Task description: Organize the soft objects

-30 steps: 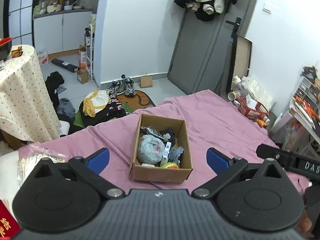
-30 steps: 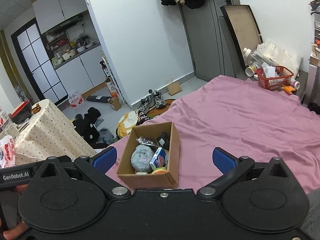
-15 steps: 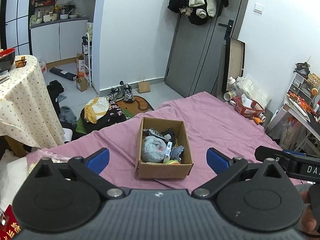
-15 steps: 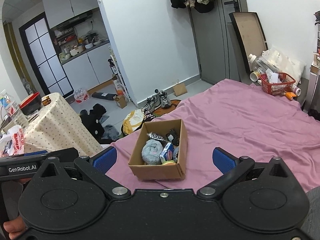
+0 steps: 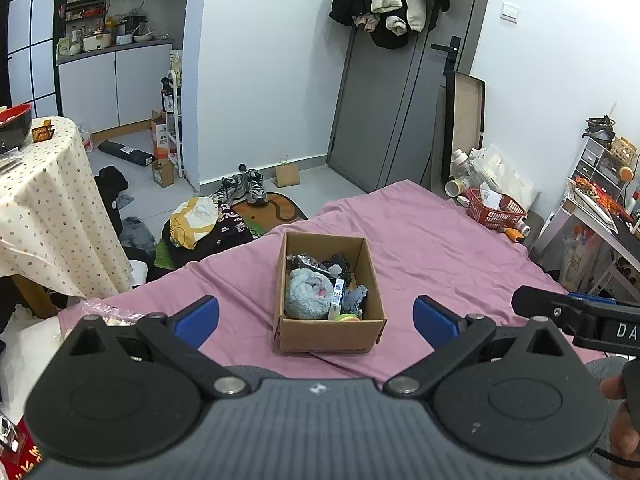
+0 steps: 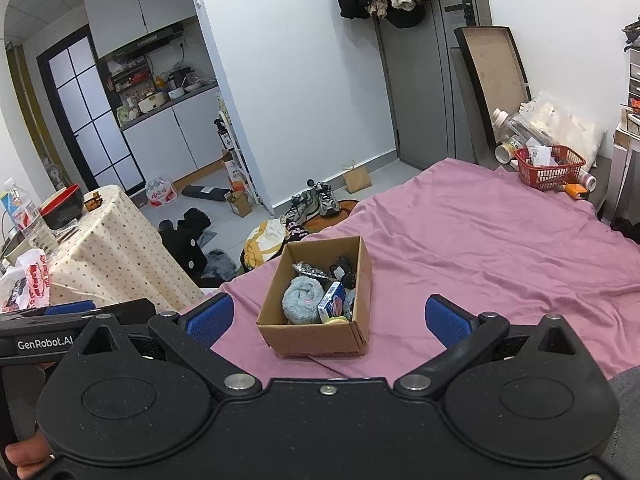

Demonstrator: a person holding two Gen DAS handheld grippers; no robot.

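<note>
A small cardboard box (image 5: 328, 338) (image 6: 312, 338) sits on the pink bedsheet (image 5: 420, 240) (image 6: 480, 240). Inside it lie a fluffy grey-blue soft thing (image 5: 310, 296) (image 6: 303, 296), a blue and white packet (image 6: 331, 300), dark crinkled items (image 5: 320, 262) and something yellow-green (image 5: 347, 318). My left gripper (image 5: 316, 318) hangs open above and short of the box, with nothing between its blue pads (image 5: 196, 320). My right gripper (image 6: 326, 320) is open too, equally back from the box and empty. Each gripper's body shows at the other view's edge.
A table with a dotted cloth (image 5: 44, 200) (image 6: 104, 248) stands left of the bed. Clothes and shoes (image 5: 224, 216) lie on the floor beyond the bed's edge. A red basket (image 5: 494, 212) (image 6: 550, 168) and bottles sit at the far right. A grey door (image 5: 392, 100) is behind.
Both grippers have drawn back and up from the box, which now looks smaller and farther. Their fingers have stayed open and empty.
</note>
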